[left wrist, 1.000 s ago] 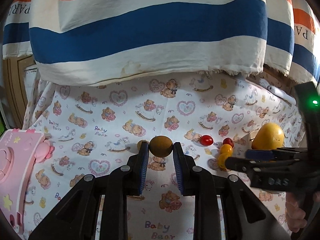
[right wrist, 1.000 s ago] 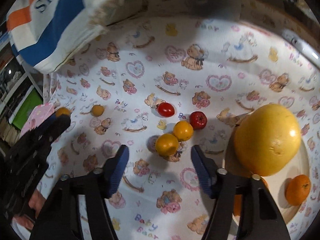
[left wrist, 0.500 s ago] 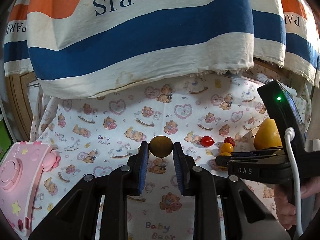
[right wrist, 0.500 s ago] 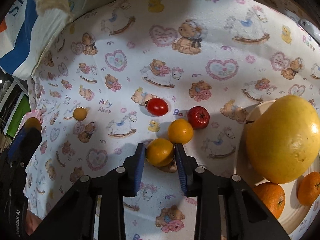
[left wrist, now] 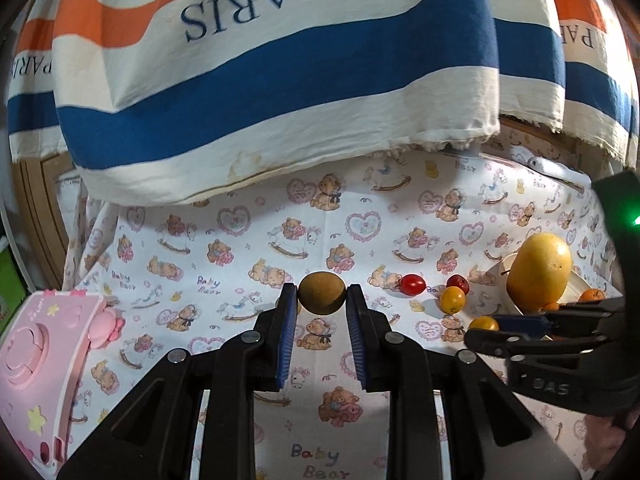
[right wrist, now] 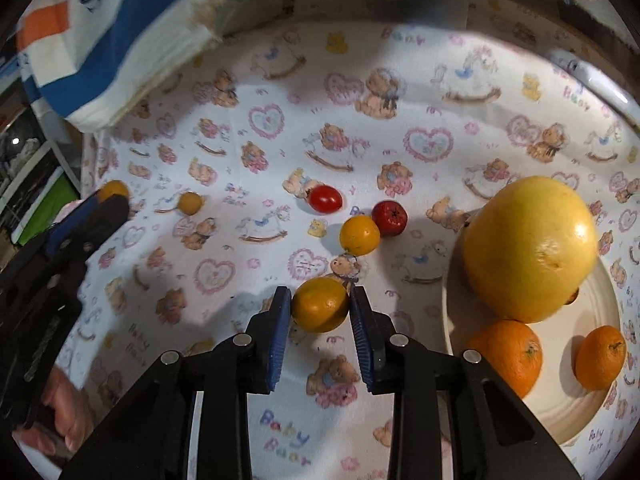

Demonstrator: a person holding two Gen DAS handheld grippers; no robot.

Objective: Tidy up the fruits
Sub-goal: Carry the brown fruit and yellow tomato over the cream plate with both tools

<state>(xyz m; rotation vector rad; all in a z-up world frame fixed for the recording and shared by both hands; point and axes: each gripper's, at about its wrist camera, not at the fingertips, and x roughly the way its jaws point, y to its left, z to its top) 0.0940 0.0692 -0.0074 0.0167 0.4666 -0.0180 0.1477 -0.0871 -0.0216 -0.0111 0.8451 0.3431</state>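
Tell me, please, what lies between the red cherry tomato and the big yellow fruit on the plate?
In the right wrist view, a small orange fruit and a dark red fruit lie between the cherry tomato and the big yellow fruit.

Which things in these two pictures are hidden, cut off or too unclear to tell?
- Left wrist view: the plate is mostly hidden behind the big yellow fruit and the right gripper.
- Right wrist view: the plate's near rim is cut off by this gripper's own frame.
- Left wrist view: the pink toy is cut off by the picture's edge.
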